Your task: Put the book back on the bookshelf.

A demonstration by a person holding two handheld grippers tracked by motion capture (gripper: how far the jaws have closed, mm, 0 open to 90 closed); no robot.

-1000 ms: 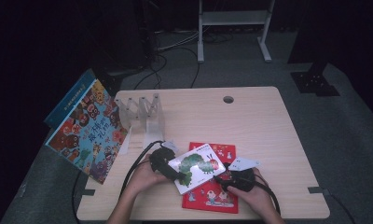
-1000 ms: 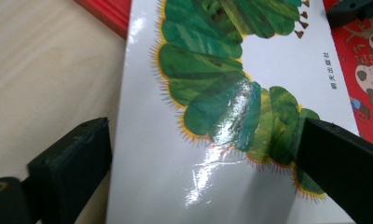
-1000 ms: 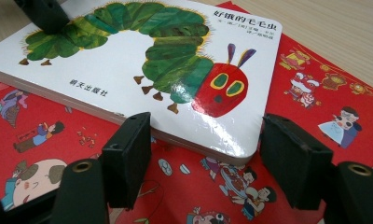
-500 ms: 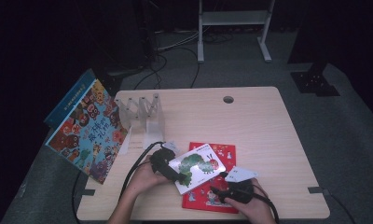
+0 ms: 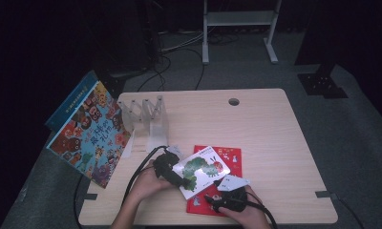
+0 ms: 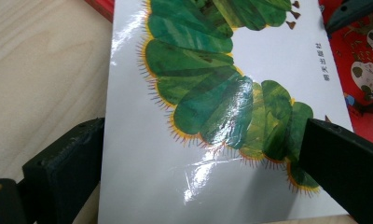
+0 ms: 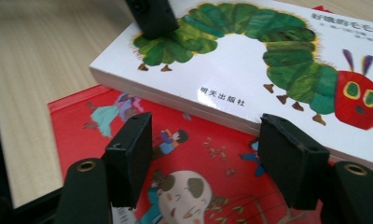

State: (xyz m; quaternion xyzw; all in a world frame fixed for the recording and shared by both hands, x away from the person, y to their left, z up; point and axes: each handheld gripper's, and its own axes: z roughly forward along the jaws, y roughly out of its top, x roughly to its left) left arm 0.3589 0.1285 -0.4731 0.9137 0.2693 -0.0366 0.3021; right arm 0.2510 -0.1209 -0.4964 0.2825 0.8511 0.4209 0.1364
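between left fingers [image 6: 63, 172]: caterpillar book [image 6: 212, 107], atop red book [image 7: 208, 186].

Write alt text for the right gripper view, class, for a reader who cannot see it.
A white caterpillar book lies on top of a red picture book on a wooden table. The right gripper hovers over the red cover with nothing between its jaws, while the left gripper rests on the white book's far corner.

Glossy white caterpillar book [image 6: 212, 140], cover smooth and shining with reflections. Red book [image 7: 212, 186] underneath, smooth, less shiny. Pale wood-grain bench [image 5: 265, 129], matt. Black tongs pads [image 7: 128, 158], matt and slightly rough plastic or rubber. Clear plastic rack [image 5: 146, 114], smooth.
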